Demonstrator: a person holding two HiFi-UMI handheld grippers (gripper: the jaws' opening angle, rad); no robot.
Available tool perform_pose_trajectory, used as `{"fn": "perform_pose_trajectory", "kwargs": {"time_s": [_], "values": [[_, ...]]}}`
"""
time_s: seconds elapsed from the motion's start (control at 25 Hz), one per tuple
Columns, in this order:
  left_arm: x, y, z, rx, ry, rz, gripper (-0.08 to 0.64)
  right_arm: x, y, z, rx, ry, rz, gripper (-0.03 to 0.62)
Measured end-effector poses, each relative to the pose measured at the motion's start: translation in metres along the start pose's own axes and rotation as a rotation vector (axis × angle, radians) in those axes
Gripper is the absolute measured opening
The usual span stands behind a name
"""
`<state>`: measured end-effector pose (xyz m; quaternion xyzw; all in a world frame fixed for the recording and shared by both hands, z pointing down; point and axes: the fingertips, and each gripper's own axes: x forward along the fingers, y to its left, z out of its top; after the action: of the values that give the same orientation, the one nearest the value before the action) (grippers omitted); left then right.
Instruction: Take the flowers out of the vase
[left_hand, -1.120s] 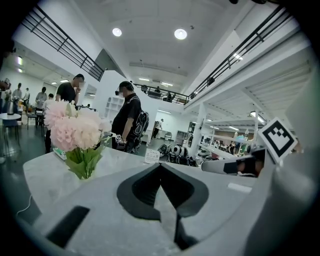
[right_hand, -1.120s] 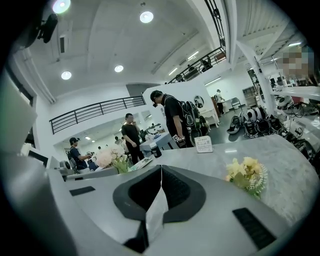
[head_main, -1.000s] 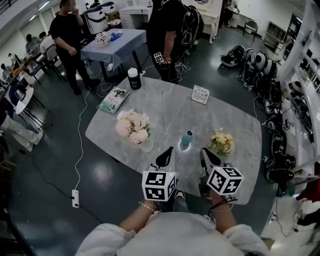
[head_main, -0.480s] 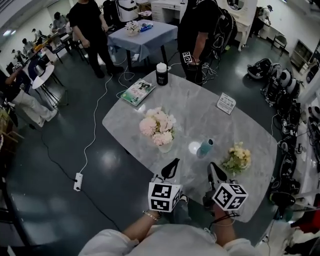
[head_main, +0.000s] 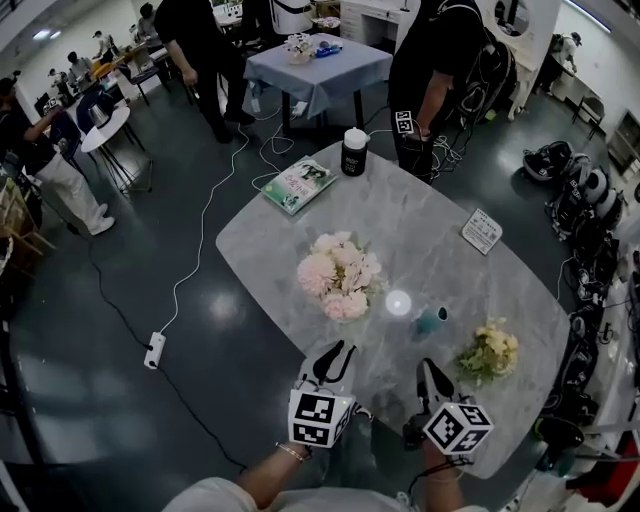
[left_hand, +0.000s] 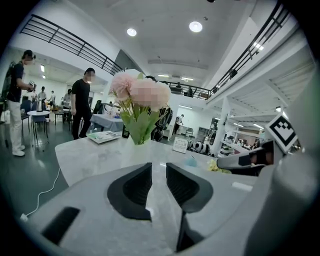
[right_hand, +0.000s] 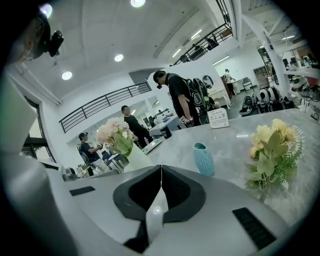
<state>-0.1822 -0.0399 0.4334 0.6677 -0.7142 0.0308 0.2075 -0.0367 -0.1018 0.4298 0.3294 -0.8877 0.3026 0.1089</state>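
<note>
A bunch of pink flowers (head_main: 340, 275) stands in a white vase (left_hand: 135, 152) at the middle of the grey marble table (head_main: 420, 215). The blooms (left_hand: 137, 92) rise straight ahead of my left gripper (head_main: 338, 352), which hangs over the near table edge. Its jaws have just been opening and stand slightly apart, with nothing between them. My right gripper (head_main: 427, 368) is beside it, shut and empty. A small teal vase (head_main: 432, 320) and a bunch of yellow flowers (head_main: 490, 352) lie ahead of the right gripper (right_hand: 160, 192); whether the yellow bunch has a vase I cannot tell.
A green booklet (head_main: 300, 183), a black-and-white canister (head_main: 354, 152) and a white card (head_main: 481, 231) sit at the far side. People stand beyond the table near a blue-clothed table (head_main: 320, 65). A power strip (head_main: 153, 350) and its cable lie on the floor, left.
My head view has swung, so the table sits further right and lower in it. Both grippers have sunk a little toward the near edge. The left jaws have parted slightly.
</note>
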Motion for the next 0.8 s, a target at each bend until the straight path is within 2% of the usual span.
{"fn": "perform_pose_trajectory", "kwargs": {"time_s": [0.24, 0.4, 0.68, 0.8], "values": [[0.018, 0.010, -0.012, -0.011, 0.001, 0.007, 0.118, 0.016, -0.005, -0.014, -0.005, 0.027, 0.011, 0.008], [0.032, 0.018, -0.017, 0.006, -0.008, 0.032, 0.189, 0.026, -0.006, -0.019, -0.025, 0.048, 0.030, 0.008], [0.055, 0.040, -0.018, -0.030, -0.032, 0.065, 0.278, 0.042, -0.005, -0.025, -0.049, 0.068, 0.058, 0.008], [0.065, 0.047, -0.020, -0.019, -0.036, 0.076, 0.321, 0.046, -0.006, -0.029, -0.051, 0.081, 0.068, 0.008]]}}
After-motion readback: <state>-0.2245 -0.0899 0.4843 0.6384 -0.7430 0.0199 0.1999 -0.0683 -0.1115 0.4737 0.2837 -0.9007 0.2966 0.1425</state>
